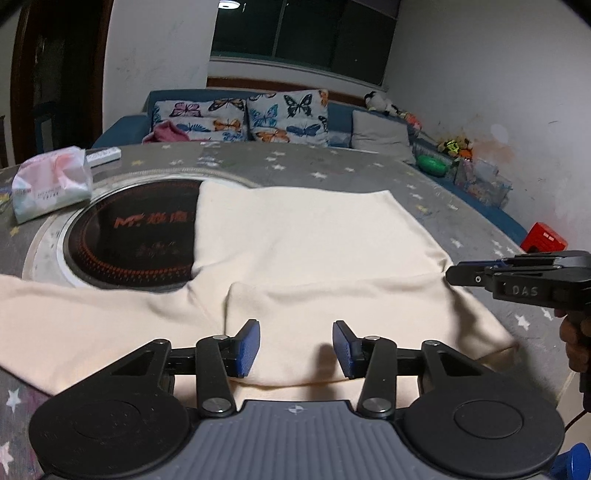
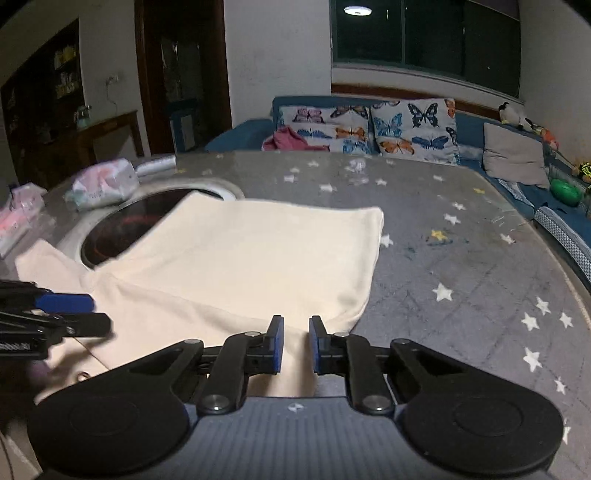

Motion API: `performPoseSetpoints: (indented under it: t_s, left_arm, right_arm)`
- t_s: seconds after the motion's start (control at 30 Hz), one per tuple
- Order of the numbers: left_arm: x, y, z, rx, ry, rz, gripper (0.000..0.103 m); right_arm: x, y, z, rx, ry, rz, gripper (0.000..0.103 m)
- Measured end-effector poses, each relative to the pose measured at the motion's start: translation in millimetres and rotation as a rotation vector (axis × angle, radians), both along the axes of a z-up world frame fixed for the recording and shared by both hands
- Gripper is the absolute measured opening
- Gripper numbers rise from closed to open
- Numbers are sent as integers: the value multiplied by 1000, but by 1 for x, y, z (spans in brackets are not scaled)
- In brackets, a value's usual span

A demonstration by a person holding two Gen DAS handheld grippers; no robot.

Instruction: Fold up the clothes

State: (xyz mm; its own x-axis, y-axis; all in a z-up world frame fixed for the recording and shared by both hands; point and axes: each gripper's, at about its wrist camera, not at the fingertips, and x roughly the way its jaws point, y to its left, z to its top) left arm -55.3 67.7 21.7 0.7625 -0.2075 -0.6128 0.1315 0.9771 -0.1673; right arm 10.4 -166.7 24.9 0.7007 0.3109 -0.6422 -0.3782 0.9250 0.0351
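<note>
Dim room, night-dark window [image 1: 303,33] behind a blue sofa [image 2: 240,136] with butterfly cushions [image 1: 288,116]. Star-patterned grey counter [image 2: 461,280] carried the cream garment [image 1: 314,243], spread flat with a sleeve-like flap running off the left edge of the left wrist view, so its end was cut off. Garment covered part of a round black hob [image 1: 136,243]; the red lettering on it was half hidden and unreadable. Tissue pack [image 1: 51,184] sat near the hob, apart from the cloth. Right wrist view was motion-blurred at left.

Left gripper [image 1: 295,349]: fingers partly open over the garment's near edge, cloth seen below the gap, no pinch visible; whether the pads [image 1: 247,347] touched fabric could not be told. Right gripper [image 2: 296,345]: fingers drawn nearly together with a narrow gap, poised over the garment's near right corner; nothing visibly clamped, contact unclear
</note>
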Motion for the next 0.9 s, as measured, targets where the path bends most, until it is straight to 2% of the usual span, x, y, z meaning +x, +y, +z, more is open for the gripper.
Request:
performPoseSetpoints:
  t_s: [0.1, 0.27, 0.47, 0.67, 0.9]
  left_arm:
    - [-1, 2, 4, -8, -8, 4, 44]
    - [11, -4, 12, -16, -41, -5, 44]
    - [32, -4, -1, 4, -11, 31, 44]
    - [15, -1, 6, -5, -31, 18, 44]
    - [-11, 2, 1, 10, -33, 12, 45]
  right_arm:
    - [5, -5, -7, 5, 25, -11, 13]
    - [2, -2, 1, 8, -4, 3, 13]
    - [5, 4, -5, -3, 8, 13, 14]
    - [-7, 10, 8, -14, -5, 82, 15]
    - [-28, 31, 0, -36, 54, 207, 15]
